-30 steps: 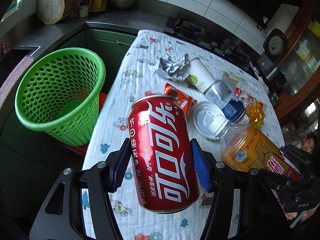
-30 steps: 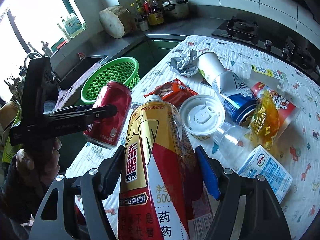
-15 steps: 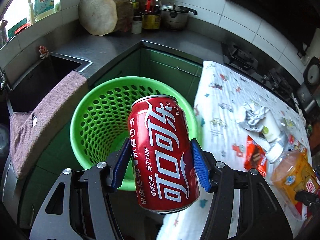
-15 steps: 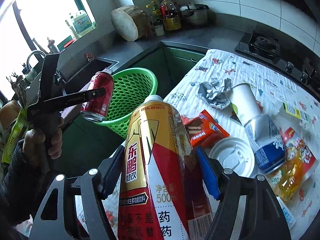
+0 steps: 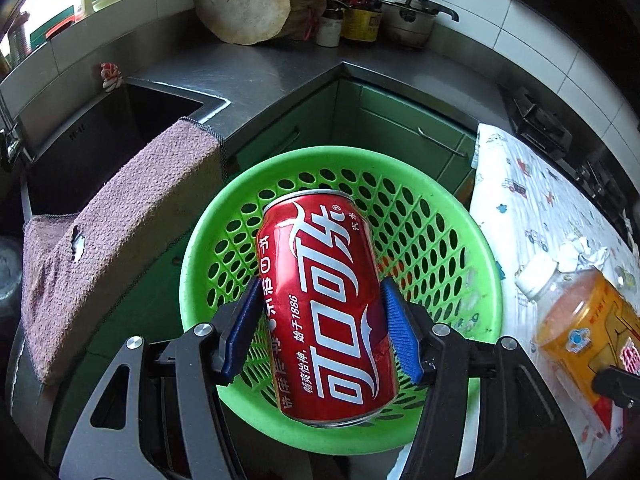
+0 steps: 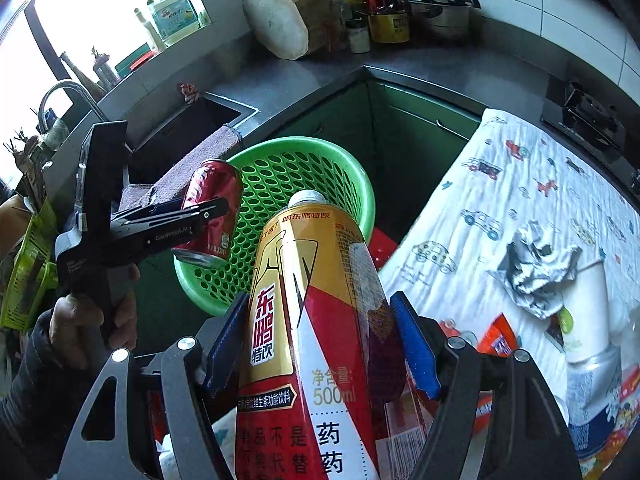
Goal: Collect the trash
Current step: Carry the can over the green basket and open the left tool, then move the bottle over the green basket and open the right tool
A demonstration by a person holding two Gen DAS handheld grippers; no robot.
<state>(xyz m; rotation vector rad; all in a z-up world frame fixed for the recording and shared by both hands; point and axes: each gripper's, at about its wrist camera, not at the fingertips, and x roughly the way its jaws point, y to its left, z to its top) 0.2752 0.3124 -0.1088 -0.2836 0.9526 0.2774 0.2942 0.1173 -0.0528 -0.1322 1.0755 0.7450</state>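
Note:
My left gripper (image 5: 322,326) is shut on a red cola can (image 5: 326,300), its blue pads pressed on both sides, and holds it right over the mouth of the green perforated basket (image 5: 436,240). In the right wrist view the same can (image 6: 212,210) hangs above the basket's (image 6: 292,176) near rim. My right gripper (image 6: 320,344) is shut on a yellow and red drink bottle (image 6: 316,320) with a white cap, just short of the basket at the table's corner. That bottle (image 5: 580,320) also shows at the right edge of the left wrist view.
The table with a printed cloth (image 6: 500,184) carries crumpled foil (image 6: 536,264), a white paper cup (image 6: 588,316), an orange wrapper (image 6: 500,340) and more trash. A sink (image 5: 92,140) with a pink towel (image 5: 120,240) lies left of the basket, a steel counter (image 5: 280,76) behind it. A hand (image 6: 116,312) holds the left gripper.
Both grippers swung left from the table toward the basket. The cola can went from above the cloth to above the basket's mouth; the bottle followed to the table's corner.

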